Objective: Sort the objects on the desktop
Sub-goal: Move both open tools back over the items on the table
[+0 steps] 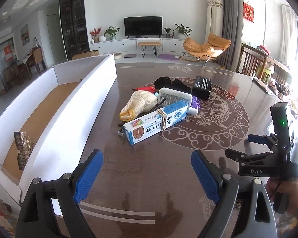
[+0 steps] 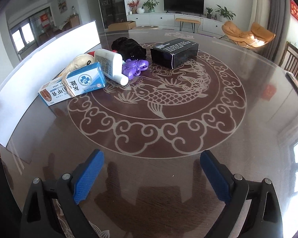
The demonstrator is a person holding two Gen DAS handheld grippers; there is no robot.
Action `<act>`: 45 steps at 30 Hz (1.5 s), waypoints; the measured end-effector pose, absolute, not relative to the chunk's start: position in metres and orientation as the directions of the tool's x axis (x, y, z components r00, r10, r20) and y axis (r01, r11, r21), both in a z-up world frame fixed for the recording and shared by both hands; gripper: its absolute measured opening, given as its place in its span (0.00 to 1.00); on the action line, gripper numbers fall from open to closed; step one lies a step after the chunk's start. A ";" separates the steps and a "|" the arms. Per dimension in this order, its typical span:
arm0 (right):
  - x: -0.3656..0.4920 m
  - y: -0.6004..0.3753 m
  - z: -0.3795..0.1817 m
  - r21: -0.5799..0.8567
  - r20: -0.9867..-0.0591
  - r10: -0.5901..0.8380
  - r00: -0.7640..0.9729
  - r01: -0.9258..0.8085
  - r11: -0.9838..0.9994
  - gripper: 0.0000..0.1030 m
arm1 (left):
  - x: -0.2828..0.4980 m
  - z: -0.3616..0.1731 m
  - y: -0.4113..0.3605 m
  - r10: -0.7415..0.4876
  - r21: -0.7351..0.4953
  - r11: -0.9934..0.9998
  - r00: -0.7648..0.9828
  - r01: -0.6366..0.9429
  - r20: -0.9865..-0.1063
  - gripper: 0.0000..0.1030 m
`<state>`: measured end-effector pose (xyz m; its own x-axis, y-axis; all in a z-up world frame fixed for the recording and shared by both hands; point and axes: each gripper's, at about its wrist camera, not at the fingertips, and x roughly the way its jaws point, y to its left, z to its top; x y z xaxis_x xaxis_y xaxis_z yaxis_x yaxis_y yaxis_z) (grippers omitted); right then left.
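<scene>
While both pairs of blue-padded jaws stand wide apart with nothing between them, a small heap of household items waits on the glossy dark brown tabletop [image 2: 248, 103] inlaid with a pale fish-and-cloud medallion. Left gripper [image 1: 147, 176] hangs over bare surface just short of the heap; right gripper [image 2: 152, 176] hangs over the medallion's near edge, and from the left wrist view it appears at the right margin, held in a person's hand [image 1: 288, 196].

Nearest in the heap lies a blue-and-white cardboard carton bound with rubber bands [image 1: 155, 122], one end propped up on the things behind it. Against it rest a cream knitted pouch [image 1: 139, 104] and a white plastic bottle lying on its side [image 2: 111, 65], its cap towards the camera. Just beside the bottle sits a purple plastic toy [image 2: 136, 67], with a bundle of black fabric [image 2: 129, 47] behind it and a scrap of red [image 1: 146, 88] at its edge. A black rectangular box with white print [image 2: 174, 51] stands slightly apart to the right.

Along the tabletop's left side runs a long white-walled tray with a brown floor [image 1: 85, 99]; a gold, sparkly hair claw [image 1: 22, 147] lies inside its near end.
</scene>
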<state>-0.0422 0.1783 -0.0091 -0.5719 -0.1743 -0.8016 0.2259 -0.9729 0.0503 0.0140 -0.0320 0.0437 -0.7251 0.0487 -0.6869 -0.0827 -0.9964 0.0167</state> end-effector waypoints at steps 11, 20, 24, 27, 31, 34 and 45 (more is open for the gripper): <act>-0.041 0.165 -0.018 -0.010 -0.813 -0.140 -0.565 0.254 -0.967 1.00 | -0.007 0.002 -0.023 0.064 -0.013 -0.996 -0.649 -0.084 -0.758 0.88; -0.041 0.165 -0.018 -0.010 -0.813 -0.140 -0.565 0.254 -0.967 1.00 | -0.028 -0.009 -0.046 0.122 -0.133 -0.991 -0.610 -0.027 -0.783 0.88; -0.041 0.165 -0.018 -0.010 -0.813 -0.140 -0.565 0.254 -0.967 1.00 | -0.053 0.012 -0.051 0.066 -0.098 -0.995 -0.654 0.014 -0.753 0.88; -0.041 0.165 -0.018 -0.010 -0.813 -0.140 -0.565 0.254 -0.967 1.00 | -0.075 0.031 -0.049 0.037 -0.096 -0.994 -0.695 0.046 -0.718 0.88; -0.041 0.165 -0.018 -0.010 -0.813 -0.140 -0.565 0.254 -0.967 1.00 | -0.107 0.032 -0.051 -0.071 -0.036 -0.990 -0.703 0.136 -0.707 0.88; -0.041 0.165 -0.018 -0.010 -0.813 -0.140 -0.565 0.254 -0.967 1.00 | -0.119 0.013 -0.051 -0.099 -0.015 -0.986 -0.656 0.165 -0.748 0.88; -0.041 0.165 -0.017 -0.010 -0.813 -0.140 -0.565 0.254 -0.967 1.00 | -0.071 -0.025 -0.033 0.041 -0.097 -0.994 -0.644 0.051 -0.763 0.89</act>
